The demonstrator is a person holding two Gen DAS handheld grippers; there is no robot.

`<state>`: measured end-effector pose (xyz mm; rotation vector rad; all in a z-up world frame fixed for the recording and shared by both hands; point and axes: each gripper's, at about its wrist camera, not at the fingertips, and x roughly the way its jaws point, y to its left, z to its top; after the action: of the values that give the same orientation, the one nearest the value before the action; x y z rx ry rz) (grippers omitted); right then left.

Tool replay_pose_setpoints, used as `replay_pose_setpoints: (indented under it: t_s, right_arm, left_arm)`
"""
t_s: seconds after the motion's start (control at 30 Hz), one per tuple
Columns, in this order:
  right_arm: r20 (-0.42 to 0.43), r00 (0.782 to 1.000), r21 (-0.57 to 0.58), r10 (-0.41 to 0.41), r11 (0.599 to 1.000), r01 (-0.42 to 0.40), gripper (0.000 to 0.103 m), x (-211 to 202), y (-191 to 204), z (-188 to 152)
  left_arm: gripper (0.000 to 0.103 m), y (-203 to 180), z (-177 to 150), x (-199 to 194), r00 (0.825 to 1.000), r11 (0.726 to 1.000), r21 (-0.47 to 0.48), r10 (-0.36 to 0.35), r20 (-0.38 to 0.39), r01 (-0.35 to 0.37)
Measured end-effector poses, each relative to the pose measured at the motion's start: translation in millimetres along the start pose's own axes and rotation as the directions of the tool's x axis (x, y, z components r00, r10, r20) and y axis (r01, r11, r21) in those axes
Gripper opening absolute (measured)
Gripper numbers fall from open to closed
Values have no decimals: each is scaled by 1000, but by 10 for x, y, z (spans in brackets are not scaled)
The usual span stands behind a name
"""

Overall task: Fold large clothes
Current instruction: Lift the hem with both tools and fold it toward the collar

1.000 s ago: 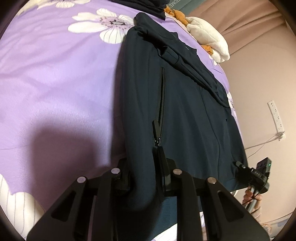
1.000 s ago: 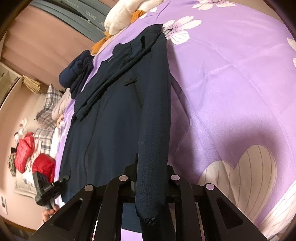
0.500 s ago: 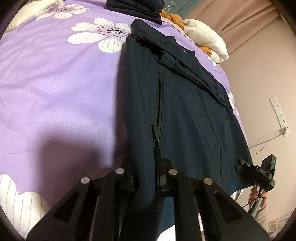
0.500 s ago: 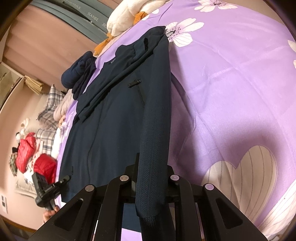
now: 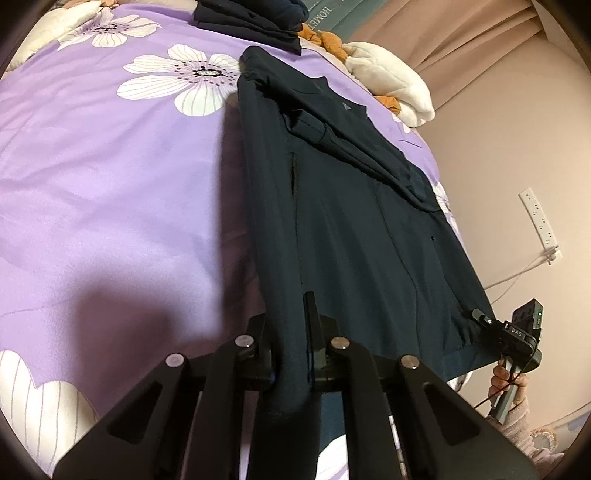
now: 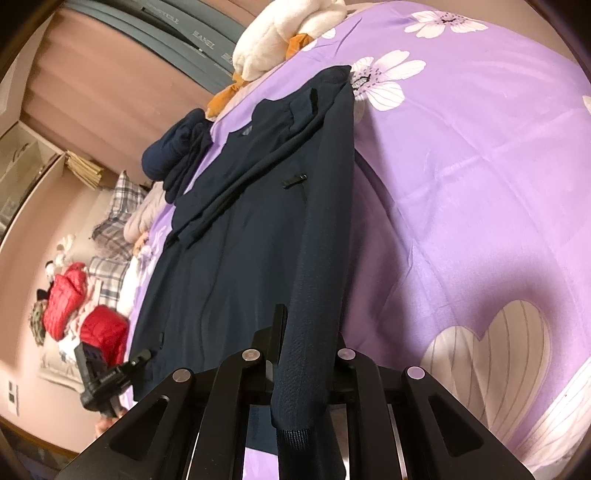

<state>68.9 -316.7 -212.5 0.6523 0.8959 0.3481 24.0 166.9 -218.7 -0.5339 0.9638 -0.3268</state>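
The dark navy jacket (image 5: 354, 221) lies stretched lengthwise on the purple flowered bedspread (image 5: 110, 166), its near hem lifted. Your left hand-held gripper (image 5: 291, 339) is clamped tight on the hem's left corner, and your right hand-held gripper (image 6: 306, 354) is pinched closed on the right sleeve (image 6: 321, 229) near its cuff.

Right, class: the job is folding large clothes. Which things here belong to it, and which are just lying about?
Belongs to the job:
- navy jacket
- left gripper, shut on its edge
- right gripper, shut on its edge

Lying about:
- white plush toy
- red clothes
- folded dark clothes
- power strip
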Motion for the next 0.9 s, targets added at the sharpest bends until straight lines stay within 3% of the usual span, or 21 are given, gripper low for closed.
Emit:
replay_pose_setpoints:
  t_s: [0.53, 0.9]
  right_arm:
    - [17, 997, -113, 79, 991, -76, 13, -239, 305, 39]
    - [-2, 990, -222, 142, 965, -139, 13, -461, 471, 63]
  left_arm:
    - [9, -114, -131, -277, 987, 987, -34, -159, 6, 159]
    - [9, -207, -232, -534, 964, 963, -62, -262, 42, 264]
